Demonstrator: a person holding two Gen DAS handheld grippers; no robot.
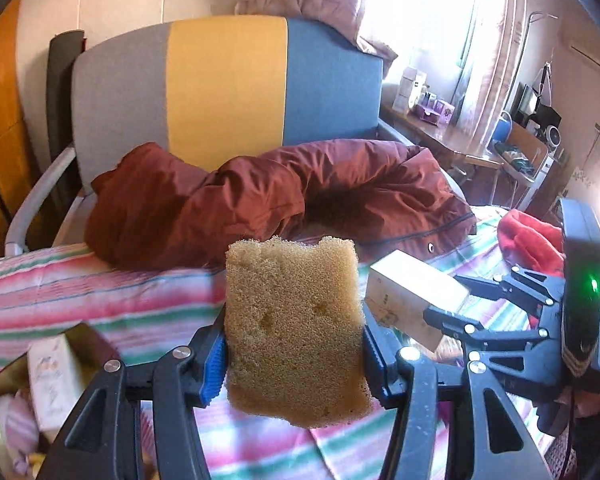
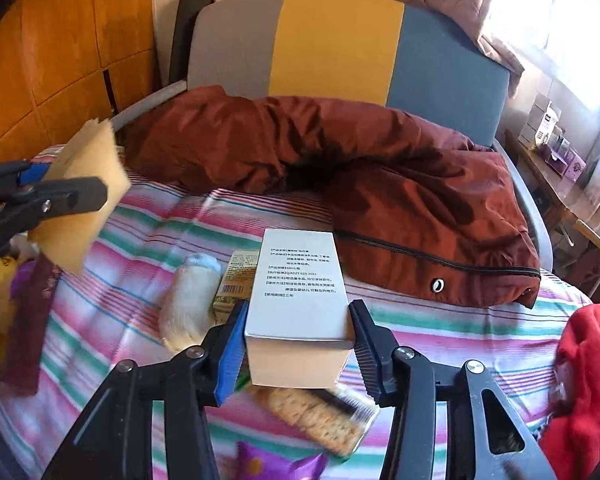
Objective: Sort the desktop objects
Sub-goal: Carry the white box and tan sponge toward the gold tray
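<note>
The left gripper (image 1: 294, 344) holds a tan sponge (image 1: 294, 328) between its jaws, the blue pad (image 1: 216, 372) and its dark partner pressing the sponge's two sides, and the sponge hangs in the air above the striped sheet (image 1: 100, 296) of a bed. The right gripper (image 2: 298, 344) is clamped on a white box (image 2: 300, 304) with black print on its top face; the box stands clear of the sheet, gripped at its near end, with its far end pointing toward the head of the bed. In the left wrist view the same box (image 1: 412, 300) shows just to the right of the sponge, held by the right gripper (image 1: 440, 300), and a hand (image 1: 588, 396) grips that tool at the frame's right edge. Under the box, on the middle of the sheet, lie a pack of crackers (image 2: 320, 412), a small green carton (image 2: 236, 280) and a pale rolled sock (image 2: 188, 300), the sock just beside the carton. A purple wrapper (image 2: 276, 466) lies toward the near edge of the bed. A rust-red jacket (image 2: 360, 184) is spread across the far side against the grey, yellow and blue headboard (image 2: 340, 40), and a red cloth (image 2: 584, 380) sits at the bed's right edge.
</note>
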